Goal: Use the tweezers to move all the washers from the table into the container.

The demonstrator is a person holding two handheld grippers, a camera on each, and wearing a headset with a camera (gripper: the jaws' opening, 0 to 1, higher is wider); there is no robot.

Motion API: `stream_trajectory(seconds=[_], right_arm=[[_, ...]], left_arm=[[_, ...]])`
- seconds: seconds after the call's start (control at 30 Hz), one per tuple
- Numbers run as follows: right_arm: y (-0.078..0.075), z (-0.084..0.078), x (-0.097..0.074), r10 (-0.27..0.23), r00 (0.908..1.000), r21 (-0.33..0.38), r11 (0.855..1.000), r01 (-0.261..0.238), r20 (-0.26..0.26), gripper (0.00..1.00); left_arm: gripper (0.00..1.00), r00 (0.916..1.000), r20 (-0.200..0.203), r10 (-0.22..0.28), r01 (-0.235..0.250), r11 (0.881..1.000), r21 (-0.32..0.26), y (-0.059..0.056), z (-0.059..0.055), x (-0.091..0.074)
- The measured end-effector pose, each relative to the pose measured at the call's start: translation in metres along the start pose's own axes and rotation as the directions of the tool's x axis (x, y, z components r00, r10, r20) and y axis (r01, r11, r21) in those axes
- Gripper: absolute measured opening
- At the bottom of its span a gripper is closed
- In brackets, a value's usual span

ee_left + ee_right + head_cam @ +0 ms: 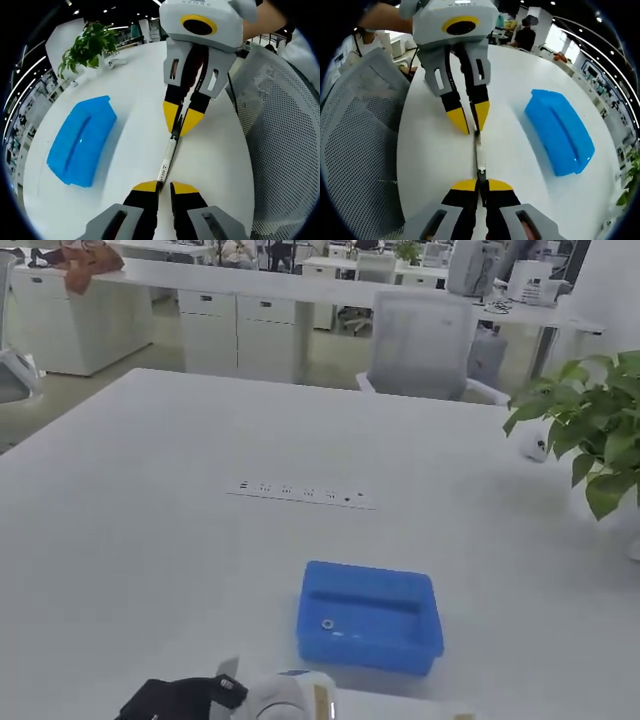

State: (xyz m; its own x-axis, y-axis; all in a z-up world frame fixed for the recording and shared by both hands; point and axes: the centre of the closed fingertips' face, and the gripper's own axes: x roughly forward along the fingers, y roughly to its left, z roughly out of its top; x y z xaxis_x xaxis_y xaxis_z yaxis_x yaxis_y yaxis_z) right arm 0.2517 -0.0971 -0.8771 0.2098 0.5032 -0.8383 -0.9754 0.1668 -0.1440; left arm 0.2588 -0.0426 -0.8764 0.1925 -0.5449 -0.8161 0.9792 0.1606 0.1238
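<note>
Blue and open-topped, the container [366,652] sits on the white surface [150,540] close to its near edge, and one washer [327,623] lies on its floor toward the left wall; a faint speck beside it may be another, but it is too small to tell. So at least one washer is in. Whether any lie on the surface I cannot make out, since they would be tiny against the white top. The tweezers [169,152] are off to the side of the container, stretched between the two grippers, which face each other end to end above the surface near its edge. The right gripper [482,186] has its jaws together, clamped on one end of the tweezers. The left gripper [165,189] has the other end lying in the narrow gap between its jaws. In the right gripper view those jaws look a little apart around the tip, so I cannot tell whether they press on it or merely frame it. This looks like a handover or a regrip of the tool, not a pick: the tweezers point at neither a washer nor the container, and nothing sits in their tips. By my reading the task is at an early or middle stage, with the tool to be settled in one gripper before any further washer can be lifted and carried over to the container.
</note>
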Motion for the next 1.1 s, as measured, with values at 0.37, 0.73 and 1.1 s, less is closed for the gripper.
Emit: stream_trajectory(seconds=[0.37, 0.73, 1.1], right_arm=[[0.013, 0.006, -0.005, 0.222, 0.9699, 0.140, 0.962, -0.234, 0.100, 0.01], [0.008, 0.001, -0.004, 0.283, 0.9444, 0.286, 0.903, -0.321, 0.167, 0.01], [-0.009, 0.006, -0.014, 0.140, 0.9803, 0.329, 0.927, -0.179, 0.139, 0.05]], left_arm=[[0.05, 0.9997, 0.011, -0.022, 0.021, 0.998, 0.056, -0.002, 0.000, 0.001], [0.03, 0.9981, 0.017, -0.059, 0.059, 0.998, 0.036, -0.001, 0.003, 0.003], [0.02, 0.9859, -0.054, -0.158, 0.158, 0.987, -0.018, -0.003, 0.003, 0.003]])
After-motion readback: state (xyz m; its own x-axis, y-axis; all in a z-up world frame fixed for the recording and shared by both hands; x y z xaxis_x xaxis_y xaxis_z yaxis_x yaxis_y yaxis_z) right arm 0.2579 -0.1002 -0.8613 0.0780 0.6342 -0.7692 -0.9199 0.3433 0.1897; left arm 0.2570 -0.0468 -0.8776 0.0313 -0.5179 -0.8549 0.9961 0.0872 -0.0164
